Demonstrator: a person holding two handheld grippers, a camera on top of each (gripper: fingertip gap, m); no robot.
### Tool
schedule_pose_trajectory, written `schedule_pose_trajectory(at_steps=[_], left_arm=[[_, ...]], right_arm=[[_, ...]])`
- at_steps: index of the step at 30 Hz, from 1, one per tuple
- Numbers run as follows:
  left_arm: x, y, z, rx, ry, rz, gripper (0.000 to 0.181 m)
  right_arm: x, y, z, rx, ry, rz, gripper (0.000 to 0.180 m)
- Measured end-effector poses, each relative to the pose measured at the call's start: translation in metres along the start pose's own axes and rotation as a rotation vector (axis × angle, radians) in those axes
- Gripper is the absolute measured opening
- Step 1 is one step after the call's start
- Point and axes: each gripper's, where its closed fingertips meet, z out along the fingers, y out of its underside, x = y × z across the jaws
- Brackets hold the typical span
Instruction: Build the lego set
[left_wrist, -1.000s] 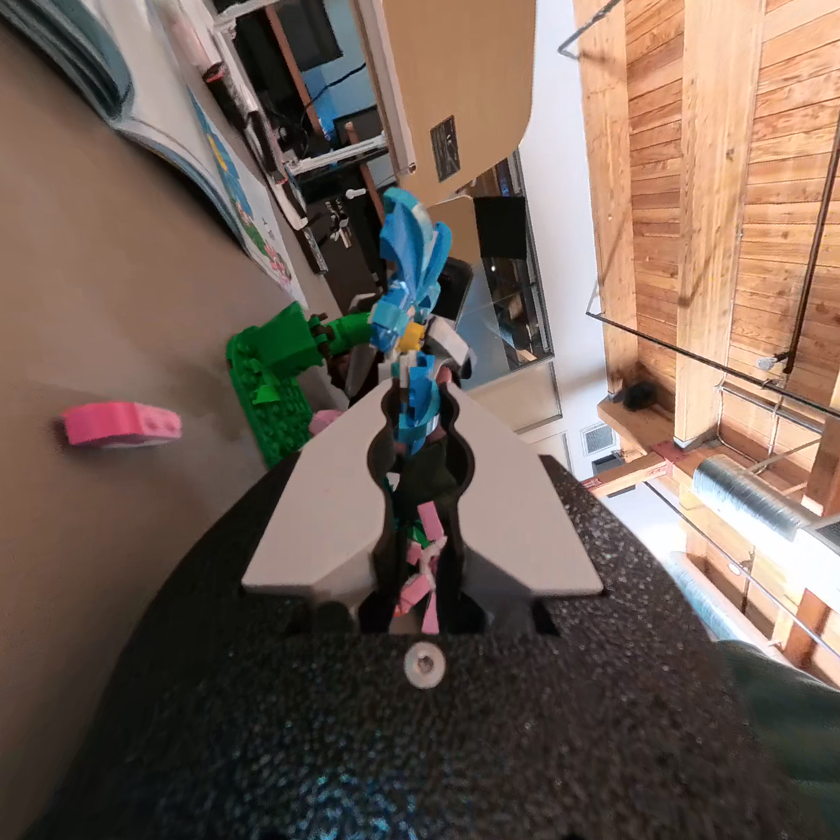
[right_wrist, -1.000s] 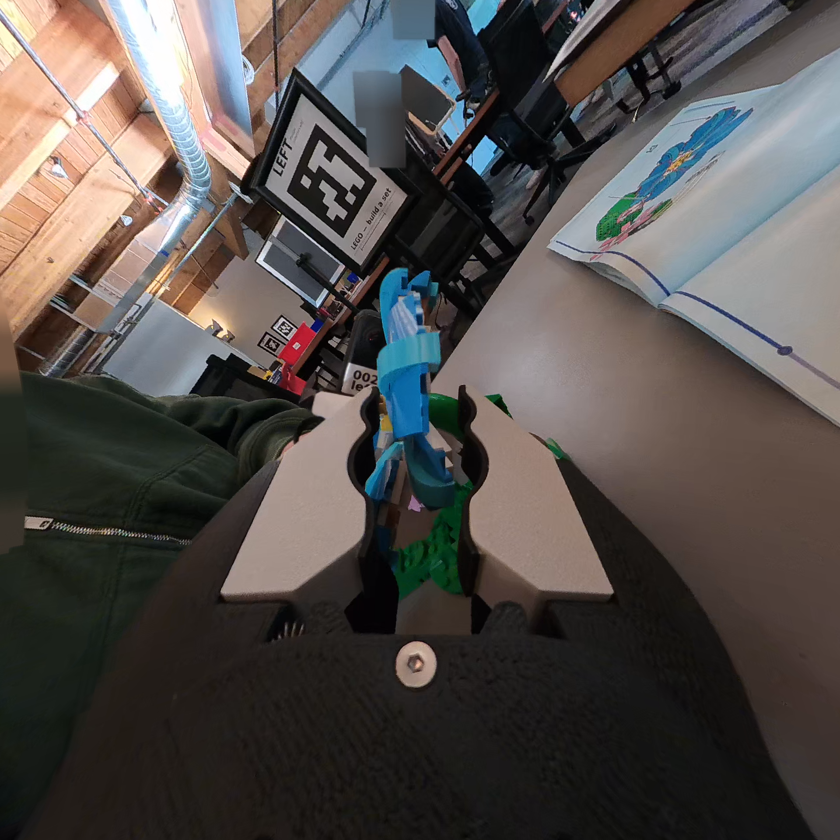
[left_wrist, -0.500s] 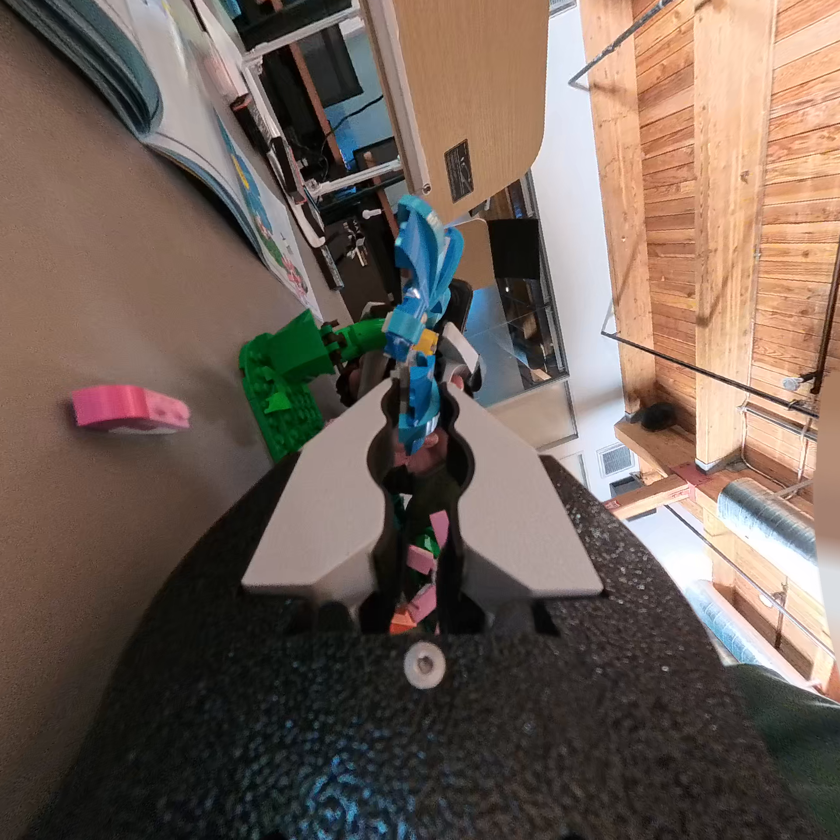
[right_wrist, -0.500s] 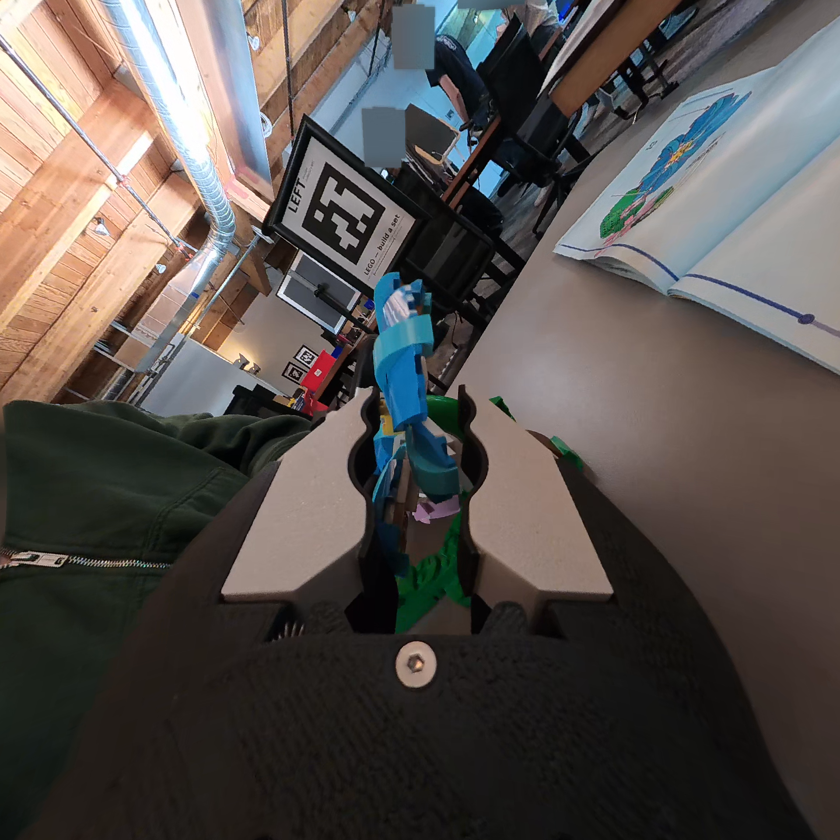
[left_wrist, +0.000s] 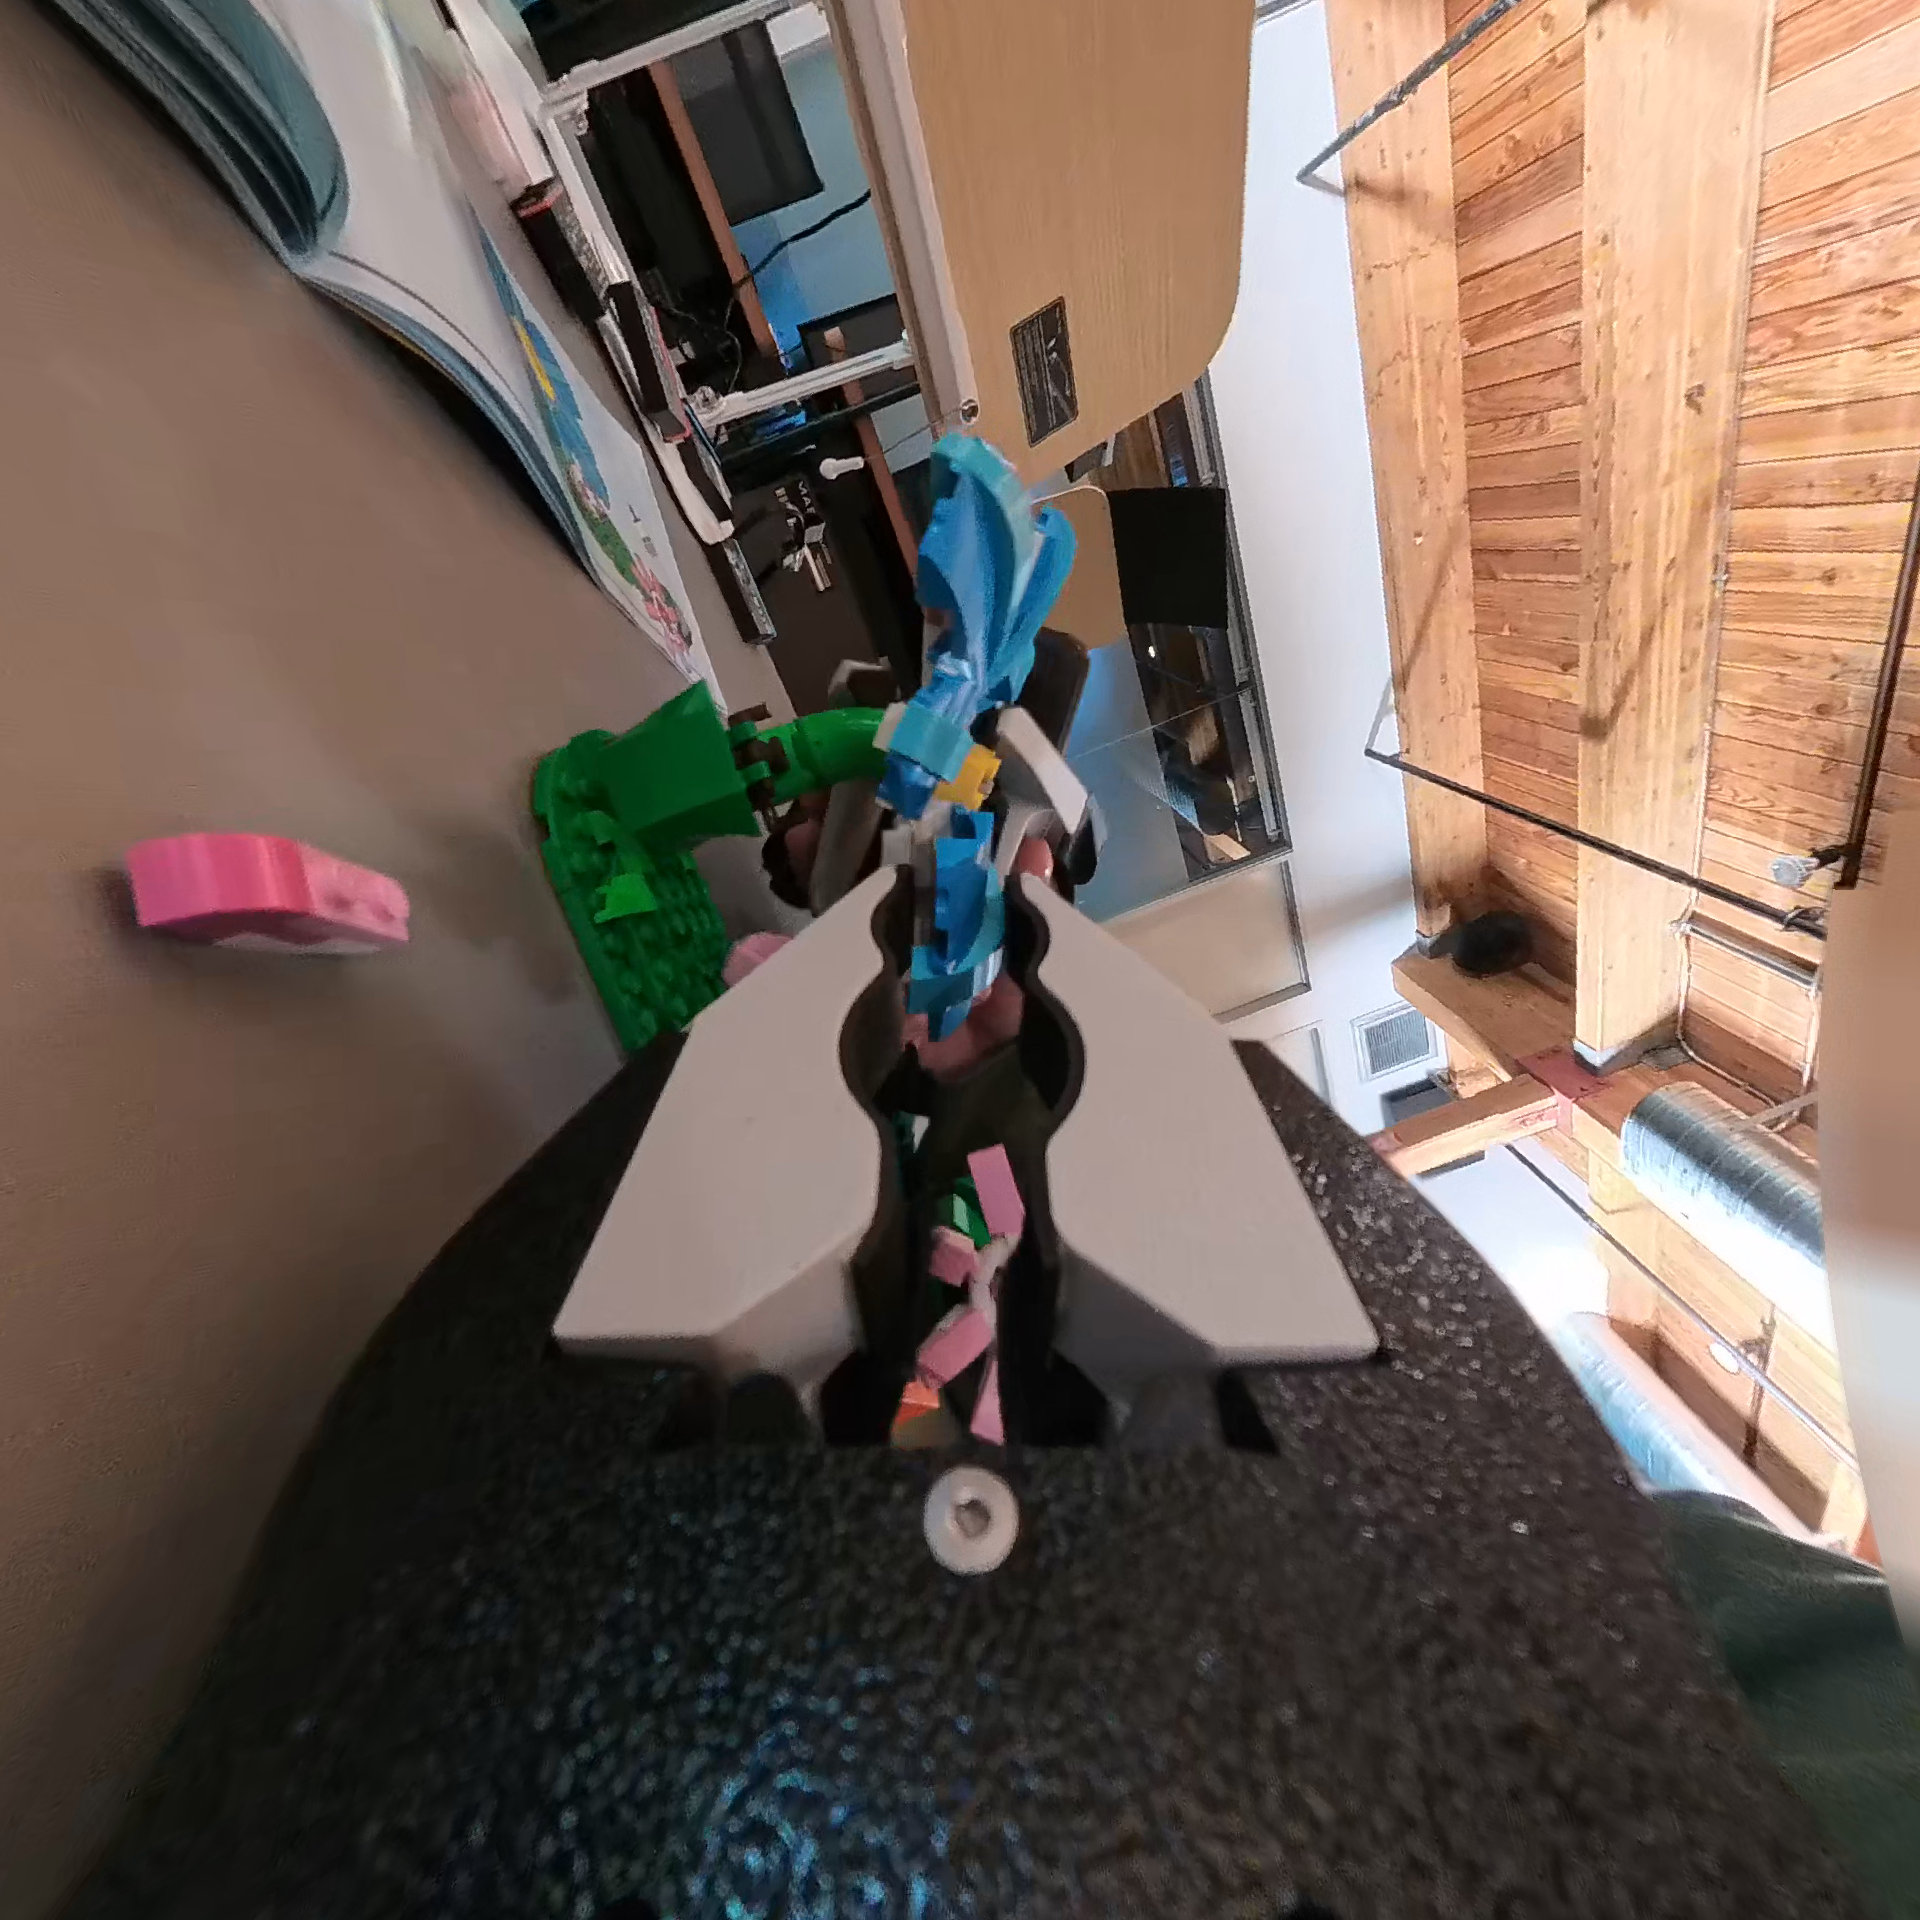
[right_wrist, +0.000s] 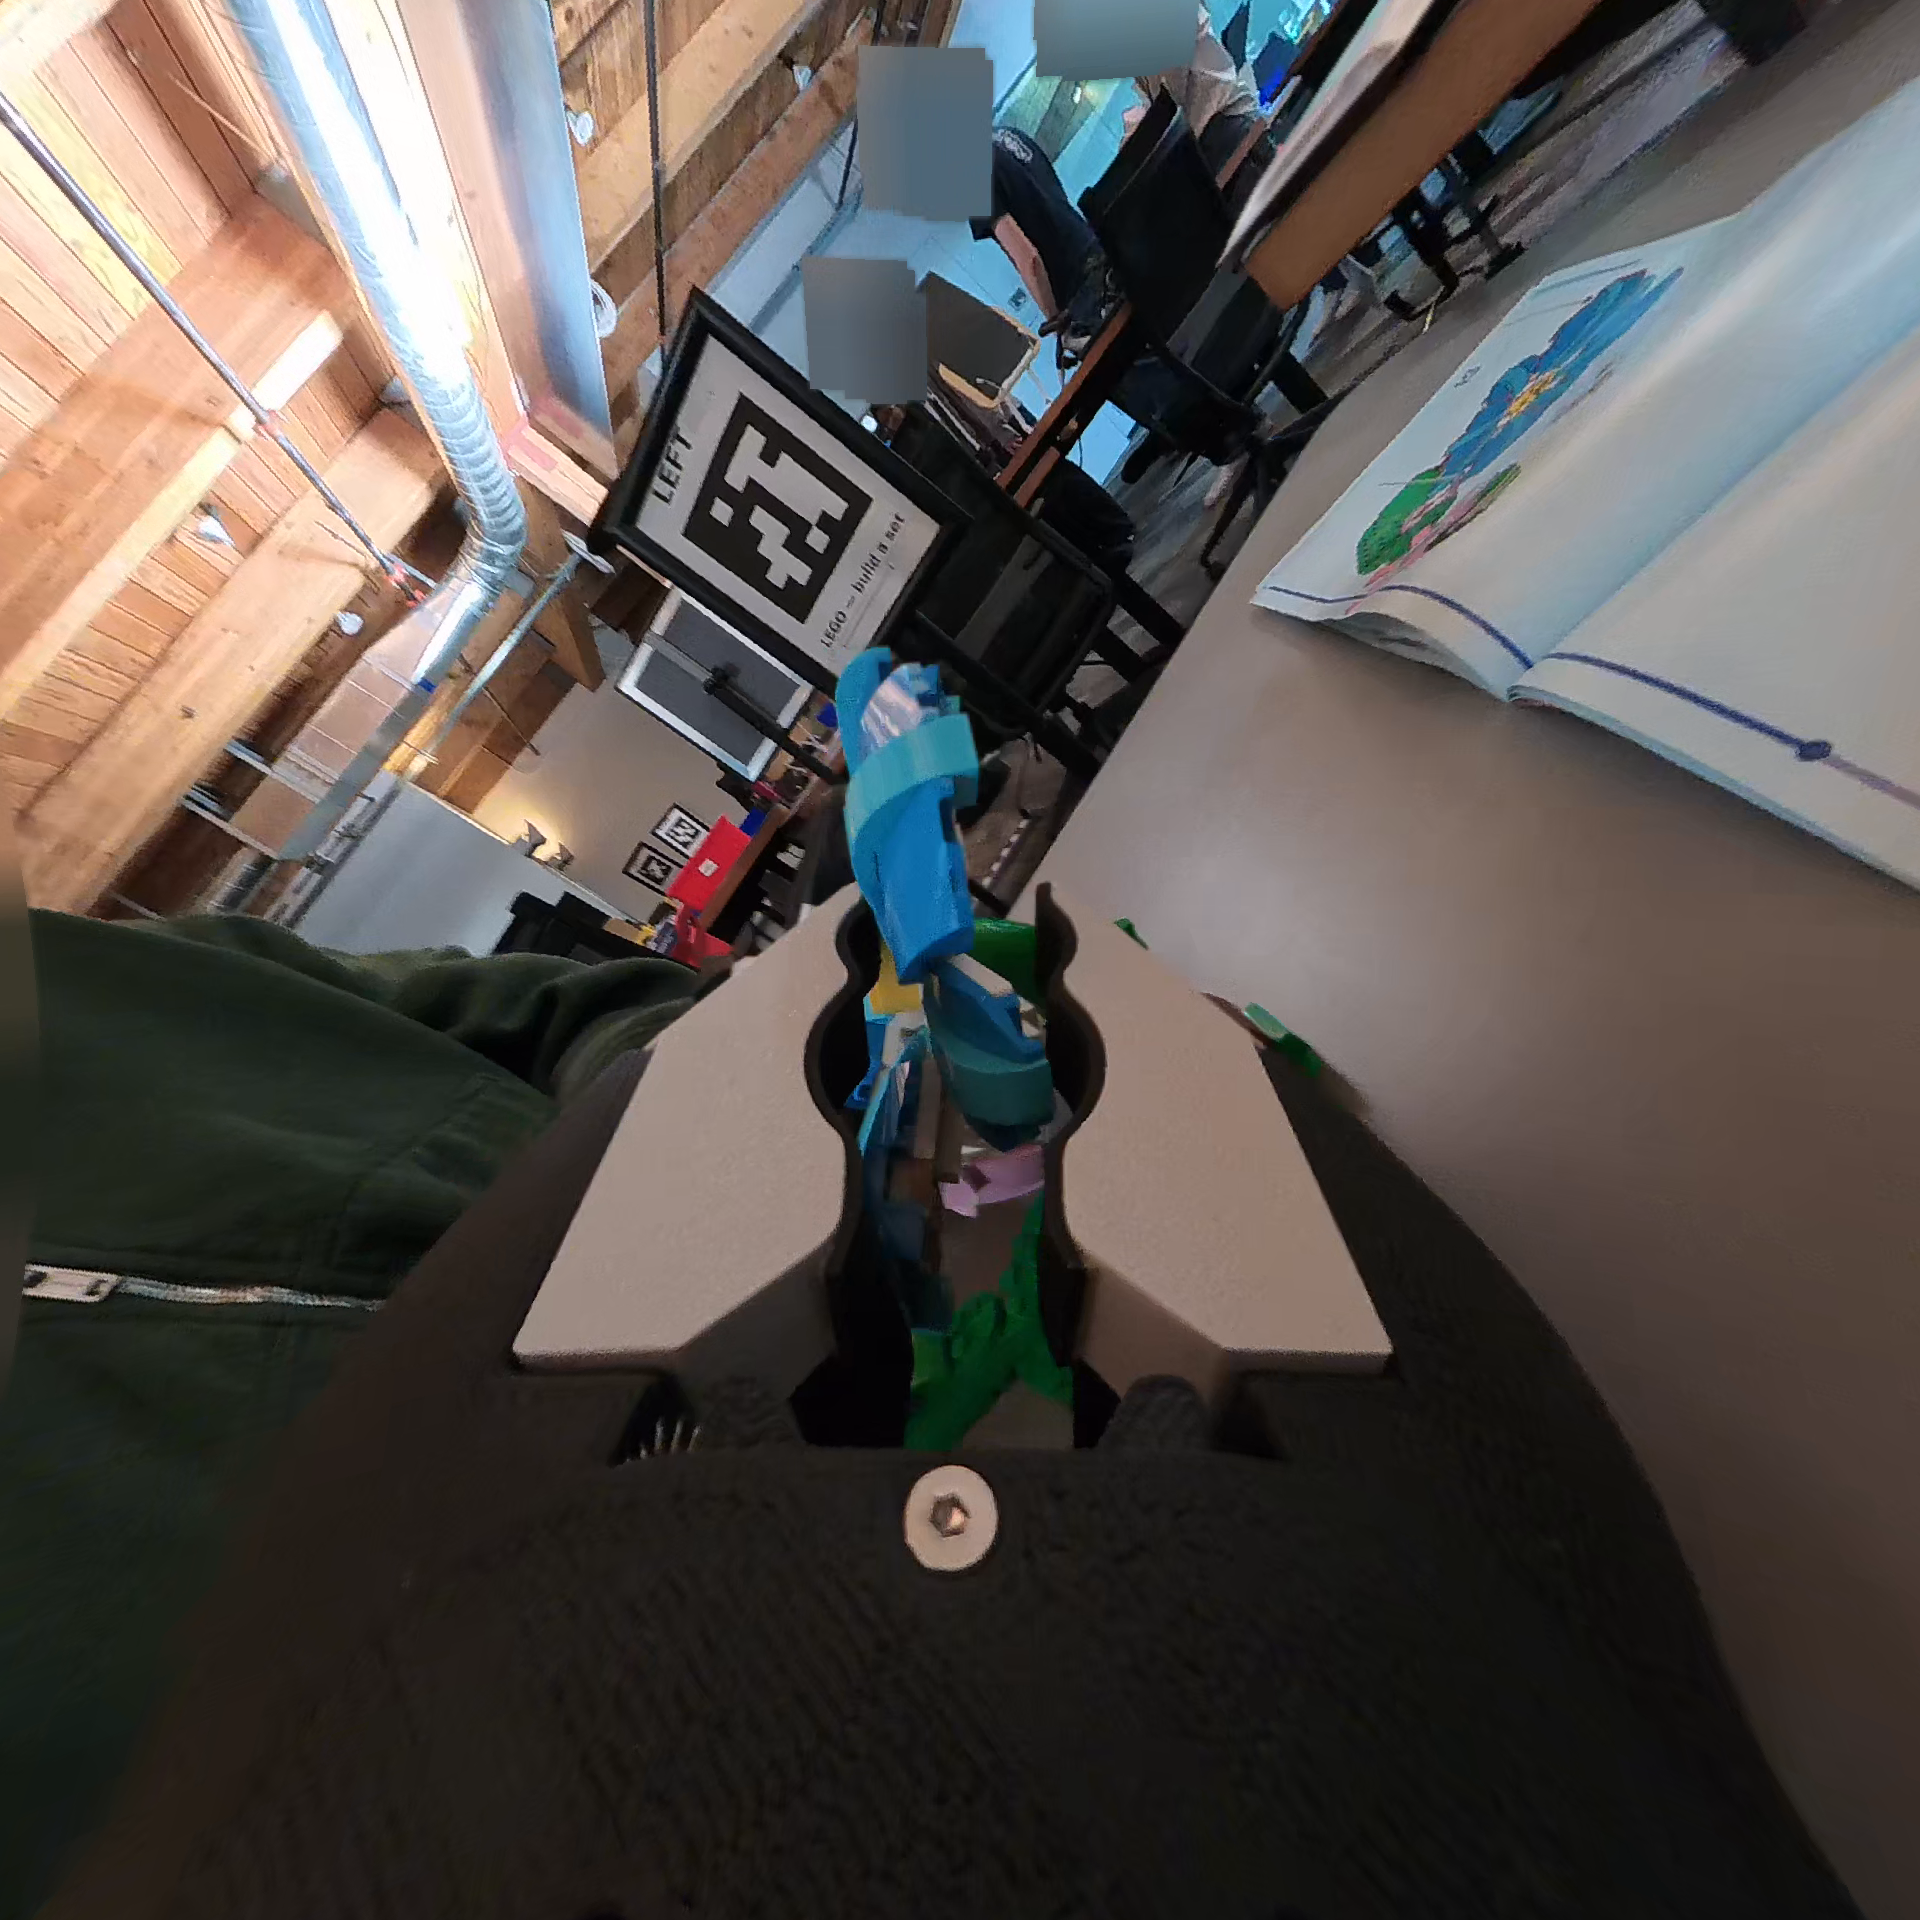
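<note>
Two grippers meet at the blue lego flower (left_wrist: 977, 623), which rises on a curved green stem (left_wrist: 831, 743) from the green baseplate (left_wrist: 634, 935) on the grey-brown table (left_wrist: 208, 644). The left gripper (left_wrist: 961, 914) and the right gripper (right_wrist: 951, 935) each have narrowly parted jaws around the petals; whether either truly clamps them I cannot tell. Beside the baseplate lies a pink piece (left_wrist: 265, 899); beyond it, an open instruction booklet (right_wrist: 1662, 540). Wooden walls (left_wrist: 1662, 520), a silver duct (right_wrist: 416, 260) and a framed marker sign (right_wrist: 774, 509) surround.
</note>
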Motion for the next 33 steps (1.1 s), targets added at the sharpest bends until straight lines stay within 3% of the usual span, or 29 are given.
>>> schedule_pose_trajectory(at_steps=[7,13,18,21,28,33], left_arm=[[0.018,-0.004,-0.023,-0.001,0.025,0.159,0.015],[0.064,-0.017,-0.031,0.036,0.195,0.302,0.014],[0.092,-0.002,-0.027,-0.033,0.339,0.355,0.015],[0.108,0.003,-0.027,-0.053,0.41,0.372,0.015],[0.112,0.003,-0.028,-0.06,0.418,0.364,0.015],[0.107,0.0,-0.027,-0.069,0.362,0.411,0.015]], right_arm=[[-0.006,-0.019,-0.015,0.063,0.036,-0.109,0.047],[-0.034,-0.062,-0.051,0.21,0.15,-0.34,0.049],[-0.111,-0.022,-0.014,-0.089,-0.089,-0.313,0.045],[-0.126,0.006,0.009,-0.23,-0.143,-0.285,0.04],[-0.134,0.018,0.022,-0.261,-0.239,-0.244,0.016],[-0.131,0.014,0.023,-0.231,-0.247,-0.221,0.011]])
